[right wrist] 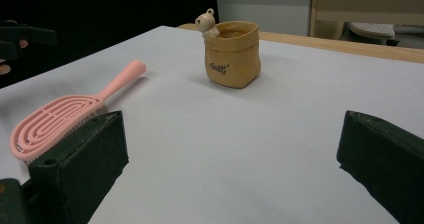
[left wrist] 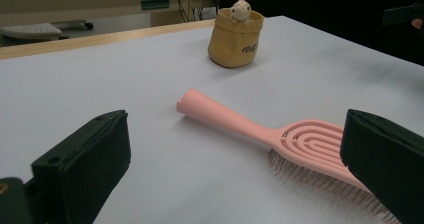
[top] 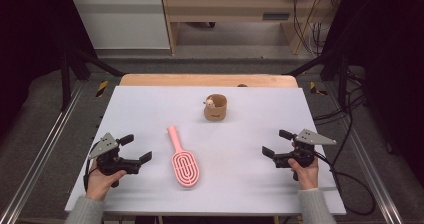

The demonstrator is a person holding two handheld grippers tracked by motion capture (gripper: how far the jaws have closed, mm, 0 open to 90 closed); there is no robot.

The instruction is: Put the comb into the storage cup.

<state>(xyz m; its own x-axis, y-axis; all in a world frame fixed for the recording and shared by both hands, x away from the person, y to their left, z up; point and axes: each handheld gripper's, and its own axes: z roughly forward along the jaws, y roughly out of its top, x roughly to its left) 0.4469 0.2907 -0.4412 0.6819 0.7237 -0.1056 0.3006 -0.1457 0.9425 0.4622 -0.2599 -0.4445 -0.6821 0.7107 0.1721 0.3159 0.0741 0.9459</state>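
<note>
Pink brush lies bristles-down at table centre, handle toward 11 o'clock, pot beyond it. Left gripper and right gripper both wide open, empty. Brush is likely light, rigid, slick plastic; best grabbed across the handle.

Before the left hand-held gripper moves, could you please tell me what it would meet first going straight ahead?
Probably the pink brush: its handle lies across the line between the left hand-held gripper jaws, with the tan pot farther back.

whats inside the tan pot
A small bear figure peeks over the rim of the pot. The walls hide whatever sits deeper inside.
</note>
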